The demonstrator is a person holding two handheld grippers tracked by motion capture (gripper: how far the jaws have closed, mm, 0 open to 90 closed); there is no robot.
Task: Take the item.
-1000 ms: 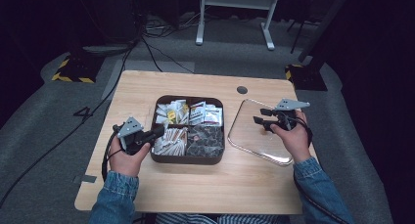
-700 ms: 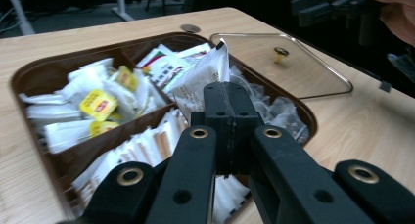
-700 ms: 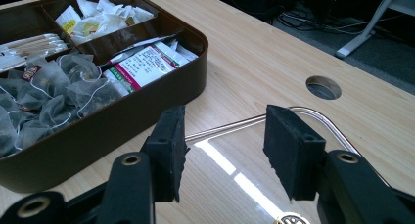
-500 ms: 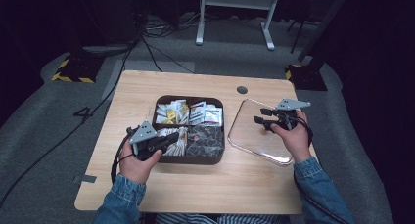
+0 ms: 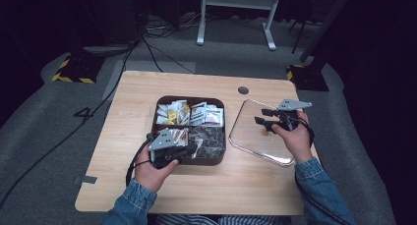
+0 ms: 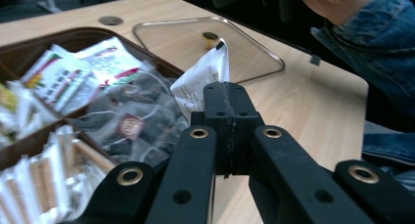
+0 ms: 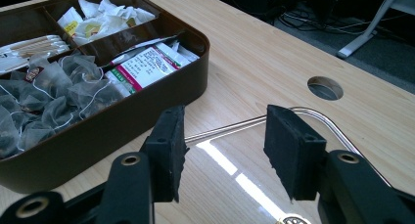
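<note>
Now the left gripper point(image 6: 227, 94) is pinching a white sachet point(image 6: 203, 77) just above the brown tray point(image 5: 215, 158), while the right gripper point(image 7: 222, 145) is hovering, jaws parted, over the glass lid point(image 7: 230, 160).

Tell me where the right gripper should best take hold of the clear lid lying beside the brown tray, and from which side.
Probably the small knob at the centre of the clear lid, approached from straight above. The lid lies flat on the table, so its thin metal-trimmed rim offers little to pinch, while the knob stands up from it. The right gripper hovers over the lid with jaws open.
</note>
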